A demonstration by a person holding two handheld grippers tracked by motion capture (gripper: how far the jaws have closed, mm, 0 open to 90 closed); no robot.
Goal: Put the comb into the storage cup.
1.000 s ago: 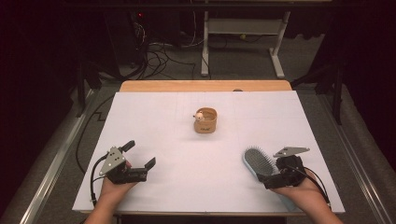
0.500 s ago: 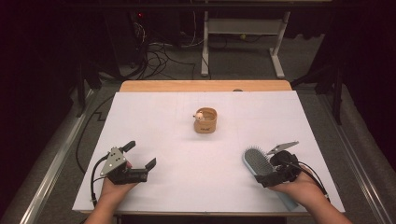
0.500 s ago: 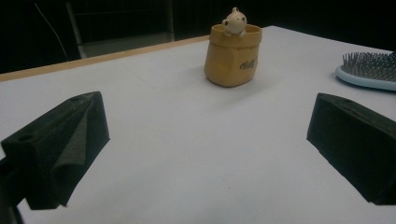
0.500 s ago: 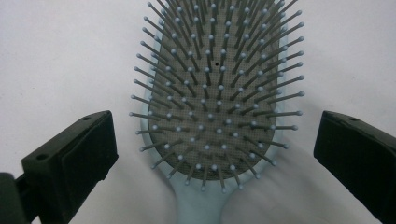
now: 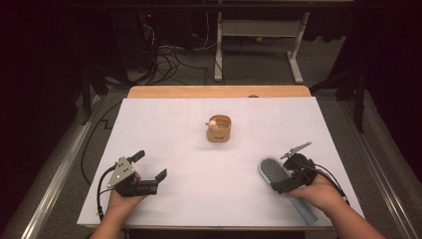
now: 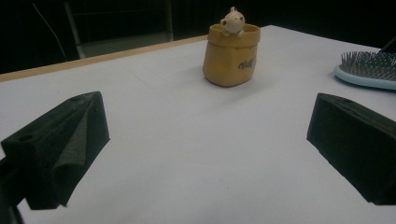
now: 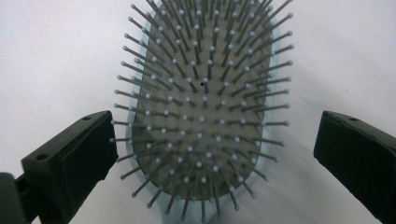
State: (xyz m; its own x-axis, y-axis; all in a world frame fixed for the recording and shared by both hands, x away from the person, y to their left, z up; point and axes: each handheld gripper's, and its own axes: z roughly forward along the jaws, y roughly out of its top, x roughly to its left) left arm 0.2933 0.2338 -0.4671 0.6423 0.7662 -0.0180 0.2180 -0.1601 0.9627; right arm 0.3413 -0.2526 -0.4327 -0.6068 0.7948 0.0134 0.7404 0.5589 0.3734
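The right claw [image 5: 278,183] is hanging released over the one pale blue hairbrush [image 5: 272,170], which is lying bristles-up near the tabletop's [image 5: 164,124] right front. Closing on the bristles, I reckon, risks it slipping. The left claw [image 5: 149,172] is gaping, grasping nothing. One small pot [image 5: 220,128] is standing mid-tabletop.

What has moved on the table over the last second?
The right gripper has tilted and eased down over the hairbrush, its grey plate dropping lower; its jaws now stand open on either side of the brush head, one bristle tips' width from closing, not yet gripping. The left gripper stayed open where it was, and the brush and the small pot have not shifted on the table.
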